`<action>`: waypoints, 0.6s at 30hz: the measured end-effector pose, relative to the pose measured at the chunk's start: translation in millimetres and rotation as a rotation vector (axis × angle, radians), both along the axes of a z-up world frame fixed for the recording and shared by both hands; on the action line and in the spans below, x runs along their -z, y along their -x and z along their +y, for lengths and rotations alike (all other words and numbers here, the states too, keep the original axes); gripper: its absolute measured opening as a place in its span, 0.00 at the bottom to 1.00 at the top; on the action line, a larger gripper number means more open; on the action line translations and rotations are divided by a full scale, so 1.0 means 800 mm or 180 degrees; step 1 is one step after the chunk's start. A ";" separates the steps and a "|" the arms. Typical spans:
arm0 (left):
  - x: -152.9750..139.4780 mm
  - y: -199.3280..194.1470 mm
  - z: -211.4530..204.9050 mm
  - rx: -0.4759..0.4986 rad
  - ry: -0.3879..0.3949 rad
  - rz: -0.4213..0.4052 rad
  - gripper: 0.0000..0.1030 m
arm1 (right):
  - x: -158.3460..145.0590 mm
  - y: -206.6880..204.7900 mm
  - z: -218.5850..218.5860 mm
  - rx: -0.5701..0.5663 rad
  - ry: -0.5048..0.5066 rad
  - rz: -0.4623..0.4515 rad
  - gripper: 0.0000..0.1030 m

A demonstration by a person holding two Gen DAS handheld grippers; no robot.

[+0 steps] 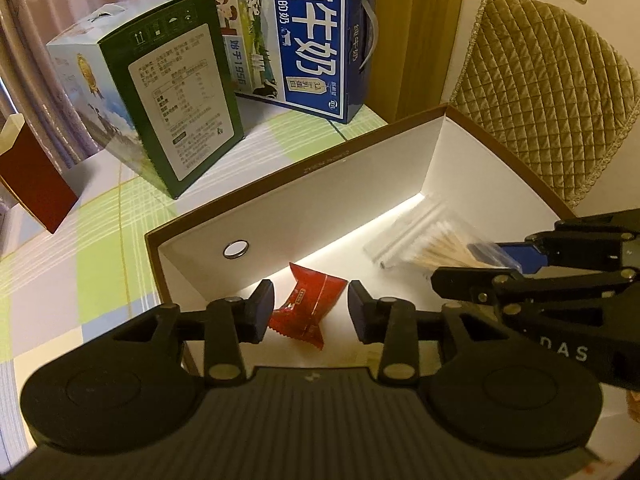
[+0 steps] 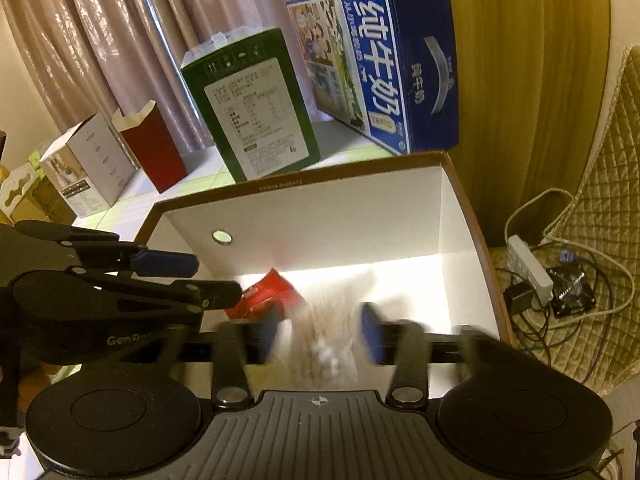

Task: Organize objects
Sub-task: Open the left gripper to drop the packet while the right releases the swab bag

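left tongs [image 1: 311,310] spread, red candy wrapper [image 1: 307,306] between, unpinched | right tongs [image 2: 318,334] spread, cotton swab packet [image 2: 324,344] blurred between | white-lined box [image 1: 304,196] on worktop [image 1: 80,248] | green carton [image 1: 176,104], blue milk carton [image 1: 312,32] beyond

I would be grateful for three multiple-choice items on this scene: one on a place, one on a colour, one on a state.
1. Where does the red snack packet lie?
A. inside the white-lined box
B. on the checked tablecloth
C. on the quilted chair

2. What colour is the large milk carton at the back?
A. yellow
B. blue
C. black

3. How does the left gripper stand to the packet?
A. clamped on it
B. open, pads clear of it
C. far outside the box

Answers:
1 A, it rests on the box's white floor.
2 B, its printed faces are blue.
3 B, a gap shows between each pad and the wrapper.
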State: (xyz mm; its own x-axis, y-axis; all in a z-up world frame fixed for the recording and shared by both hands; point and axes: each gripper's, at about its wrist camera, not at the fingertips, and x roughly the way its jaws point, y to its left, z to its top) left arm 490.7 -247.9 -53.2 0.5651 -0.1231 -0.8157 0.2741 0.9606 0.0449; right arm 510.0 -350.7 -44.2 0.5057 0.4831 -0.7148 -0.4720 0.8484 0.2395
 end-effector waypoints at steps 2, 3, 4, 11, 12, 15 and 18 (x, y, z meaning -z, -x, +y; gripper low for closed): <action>-0.002 0.001 0.002 -0.0019 -0.0001 -0.0011 0.38 | -0.002 0.003 0.000 -0.0020 0.0020 -0.0073 0.50; -0.003 0.002 0.004 -0.0030 0.0004 -0.0016 0.41 | -0.003 0.004 0.000 -0.0032 0.0026 -0.0069 0.51; -0.005 0.003 0.005 -0.0029 0.0018 -0.0020 0.42 | -0.004 0.005 -0.001 -0.0047 0.0023 -0.0062 0.51; -0.018 0.019 0.010 -0.0015 0.0067 -0.0076 0.57 | -0.020 0.027 -0.012 -0.0089 0.0037 -0.0129 0.65; -0.020 0.022 0.010 -0.0007 0.0083 -0.0081 0.58 | -0.023 0.031 -0.013 -0.0092 0.0032 -0.0138 0.67; -0.027 0.032 0.010 0.0008 0.0111 -0.0100 0.62 | -0.029 0.041 -0.019 -0.0063 0.0036 -0.0157 0.75; -0.033 0.042 0.012 0.0011 0.0155 -0.0109 0.65 | -0.037 0.052 -0.027 -0.0033 0.0023 -0.0178 0.83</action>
State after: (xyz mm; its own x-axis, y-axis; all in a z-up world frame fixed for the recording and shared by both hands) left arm 457.4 -238.0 -26.5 0.5922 -0.1642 -0.7888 0.2765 0.9610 0.0075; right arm 468.7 -372.1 -14.4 0.5399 0.4836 -0.6890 -0.4934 0.8450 0.2064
